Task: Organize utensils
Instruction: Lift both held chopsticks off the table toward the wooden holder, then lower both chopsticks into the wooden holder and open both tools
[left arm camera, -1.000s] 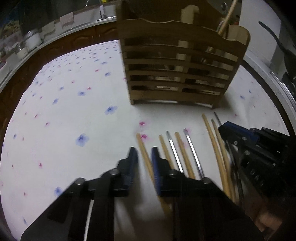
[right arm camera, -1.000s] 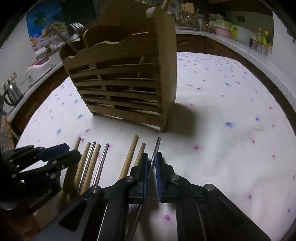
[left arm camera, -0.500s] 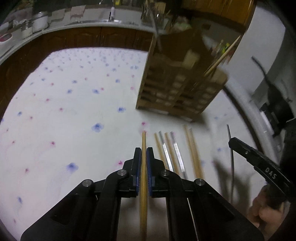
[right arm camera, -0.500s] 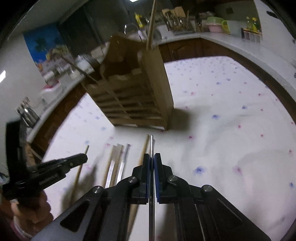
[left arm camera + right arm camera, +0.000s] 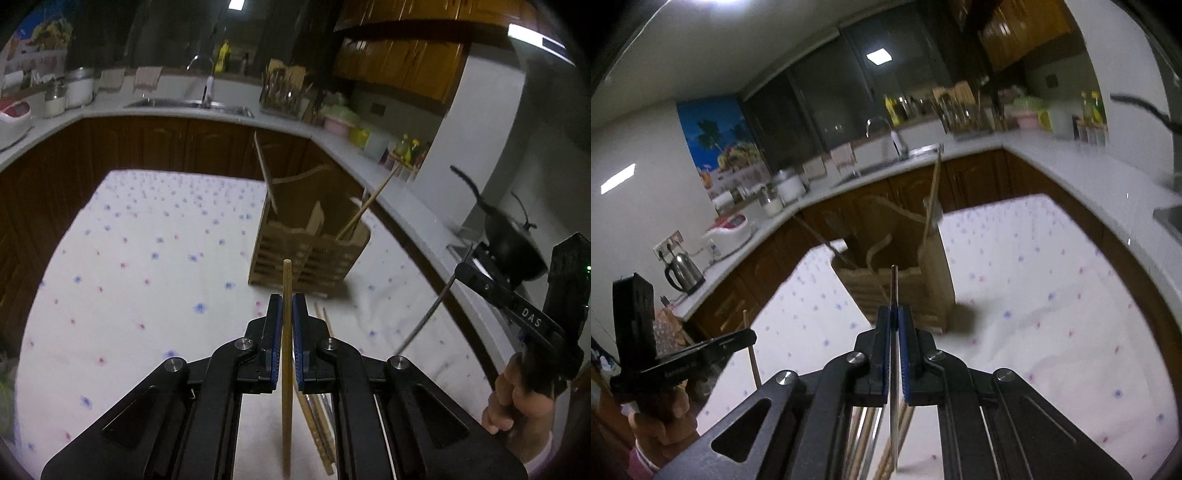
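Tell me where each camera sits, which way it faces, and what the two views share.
Left wrist: on the left gripper, looking along its wooden chopstick toward the wooden holder; right gripper and hand show.
Right wrist: on the right gripper, along its metal chopstick; left gripper and hand show.
Shared: holder, floral cloth, sink counter.

My left tongs [image 5: 287,325] are black metal with blue ribbed pads [image 5: 273,332] and silver screw heads at the pivots. My right tongs [image 5: 894,332] match them, their side lettered "DAS" in white. A pink-striped cuff [image 5: 641,459] shows at my wrist.
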Demonstrator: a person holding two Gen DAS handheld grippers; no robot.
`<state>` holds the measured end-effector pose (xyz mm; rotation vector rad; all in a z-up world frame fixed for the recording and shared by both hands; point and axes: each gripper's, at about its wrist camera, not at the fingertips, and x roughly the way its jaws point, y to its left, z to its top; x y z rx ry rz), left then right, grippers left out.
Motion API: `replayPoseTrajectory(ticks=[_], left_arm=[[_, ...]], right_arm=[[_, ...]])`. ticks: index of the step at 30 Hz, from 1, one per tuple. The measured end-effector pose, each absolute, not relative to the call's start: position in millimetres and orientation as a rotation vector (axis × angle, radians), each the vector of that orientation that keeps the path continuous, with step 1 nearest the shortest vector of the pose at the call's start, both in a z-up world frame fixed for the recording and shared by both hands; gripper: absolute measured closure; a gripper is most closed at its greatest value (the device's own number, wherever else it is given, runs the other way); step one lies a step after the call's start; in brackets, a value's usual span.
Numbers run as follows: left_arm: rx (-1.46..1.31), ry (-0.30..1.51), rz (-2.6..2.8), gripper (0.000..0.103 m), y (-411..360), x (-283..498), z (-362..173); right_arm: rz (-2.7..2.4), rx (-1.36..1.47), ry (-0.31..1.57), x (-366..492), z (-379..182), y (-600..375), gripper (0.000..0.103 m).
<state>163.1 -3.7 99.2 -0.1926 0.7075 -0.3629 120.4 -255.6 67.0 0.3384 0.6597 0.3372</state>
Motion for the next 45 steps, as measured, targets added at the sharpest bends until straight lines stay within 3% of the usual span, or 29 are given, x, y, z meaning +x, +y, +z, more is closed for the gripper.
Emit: replayPoseTrajectory(ticks=[19, 36, 45], left_arm=[[-0.195, 0.606, -0.348, 0.098, -5, 175, 135], [-0.254, 0.373, -0.260, 0.098, -10, 246, 220], [-0.310, 0.350, -0.163, 0.098, -19, 288, 187]], right_arm=[[0.319, 0.344, 0.569, 133, 97, -264, 0.099], [0.223, 0.380, 0.384, 199, 146, -280, 0.099], [0.156, 0.374, 0.364, 233, 129, -272, 0.099]])
